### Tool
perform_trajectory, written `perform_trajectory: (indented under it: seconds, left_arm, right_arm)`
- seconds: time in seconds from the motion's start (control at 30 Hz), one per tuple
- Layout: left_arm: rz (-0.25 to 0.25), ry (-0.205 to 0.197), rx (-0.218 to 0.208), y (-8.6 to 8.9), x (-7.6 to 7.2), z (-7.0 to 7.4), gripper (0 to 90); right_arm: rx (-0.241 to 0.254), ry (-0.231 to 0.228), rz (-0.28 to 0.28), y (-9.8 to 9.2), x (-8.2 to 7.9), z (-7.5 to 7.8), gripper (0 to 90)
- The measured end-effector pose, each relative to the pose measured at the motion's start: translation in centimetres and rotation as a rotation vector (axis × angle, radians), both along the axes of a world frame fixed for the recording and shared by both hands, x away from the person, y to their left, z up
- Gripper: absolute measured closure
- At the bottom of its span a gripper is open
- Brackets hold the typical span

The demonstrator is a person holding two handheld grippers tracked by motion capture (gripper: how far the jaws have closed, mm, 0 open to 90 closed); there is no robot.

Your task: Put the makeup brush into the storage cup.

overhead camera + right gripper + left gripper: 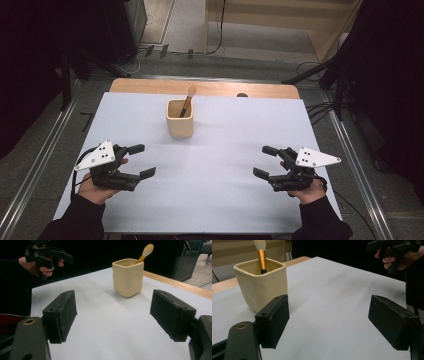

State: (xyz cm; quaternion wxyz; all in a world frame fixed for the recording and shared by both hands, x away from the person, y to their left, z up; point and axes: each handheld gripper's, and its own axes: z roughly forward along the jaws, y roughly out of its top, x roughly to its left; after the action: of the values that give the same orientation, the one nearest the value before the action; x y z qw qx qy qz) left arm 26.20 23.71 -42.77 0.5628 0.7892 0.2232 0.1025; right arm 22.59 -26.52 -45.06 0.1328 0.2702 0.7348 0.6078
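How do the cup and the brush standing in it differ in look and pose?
The cup is cream, squat and square-sided with rounded corners; the brush is thin, with an orange handle. The cup stands upright on the white table cover, while the brush leans against its rim, its pale tip poking out above. Neither is touched by a gripper.

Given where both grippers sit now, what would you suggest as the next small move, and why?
Probably bring the right gripper forward toward the brush that leans in the cream cup. Both grippers, the left gripper included, are open with nothing between their jaws, well short of the cup on the white sheet, and the brush tip sticks up above the rim, easy to pinch.
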Motion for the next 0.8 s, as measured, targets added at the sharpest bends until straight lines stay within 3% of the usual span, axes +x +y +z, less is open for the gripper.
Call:
perform_trajectory:
  seconds: [0.23,0.37,0.6,0.67,0.8]
  left_arm:
    - [0.034,-0.018,-0.019,0.9,-1.0,0.1,17.9]
    - [0.048,-0.022,-0.009,1.4,-1.5,-0.1,17.9]
    - [0.082,-0.03,0.009,2.1,-1.6,-0.5,17.9]
    - [0.077,-0.022,-0.005,2.2,-1.6,-0.6,17.9]
    - [0.079,-0.027,0.006,2.1,-1.6,-0.6,17.9]
  right_arm:
    - [0.008,-0.002,-0.017,-0.7,-0.6,-0.1,22.2]
    - [0.007,0.005,-0.026,-0.9,-0.7,-0.2,21.7]
    - [0.001,0.008,-0.041,-0.9,-0.9,-0.2,19.9]
    - [-0.007,0.005,-0.045,-0.9,-1.0,-0.2,19.9]
    - [-0.011,-0.001,-0.051,-0.9,-1.0,-0.2,19.8]
